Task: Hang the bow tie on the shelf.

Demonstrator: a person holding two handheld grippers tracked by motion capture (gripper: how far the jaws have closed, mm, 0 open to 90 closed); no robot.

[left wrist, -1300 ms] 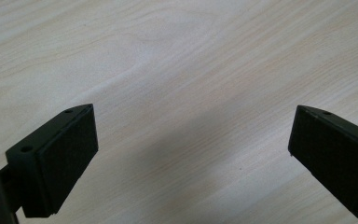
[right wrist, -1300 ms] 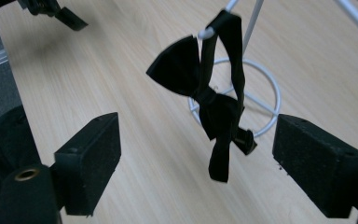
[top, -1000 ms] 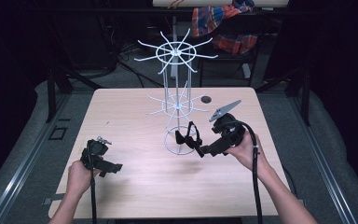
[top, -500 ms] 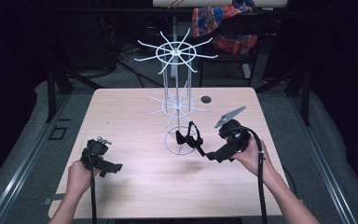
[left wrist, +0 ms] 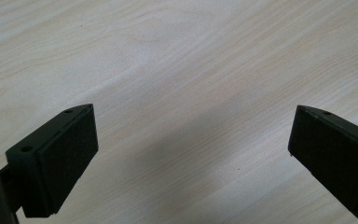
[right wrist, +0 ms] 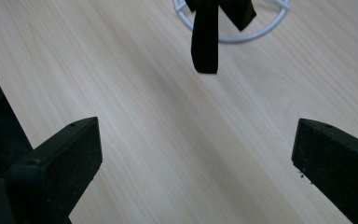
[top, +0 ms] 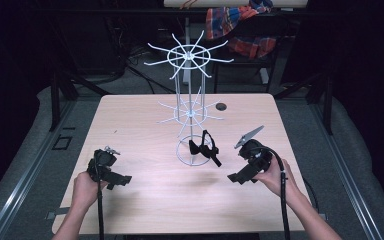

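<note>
High view, white wire rack [top: 189, 107], black fabric bow [top: 204, 147], pale woodgrain table [top: 145, 120]

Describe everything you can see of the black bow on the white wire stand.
The black bow looks like soft, matte fabric: two loops gathered at a knot, with a flat strap hanging down to one side. It sits low on the white wire stand, at the foot of the post, above the round base ring on the table. The strap's square-cut end reaches out past the ring over the wood. Neither gripper touches it; the right gripper is nearest, jaws wide and empty.
</note>
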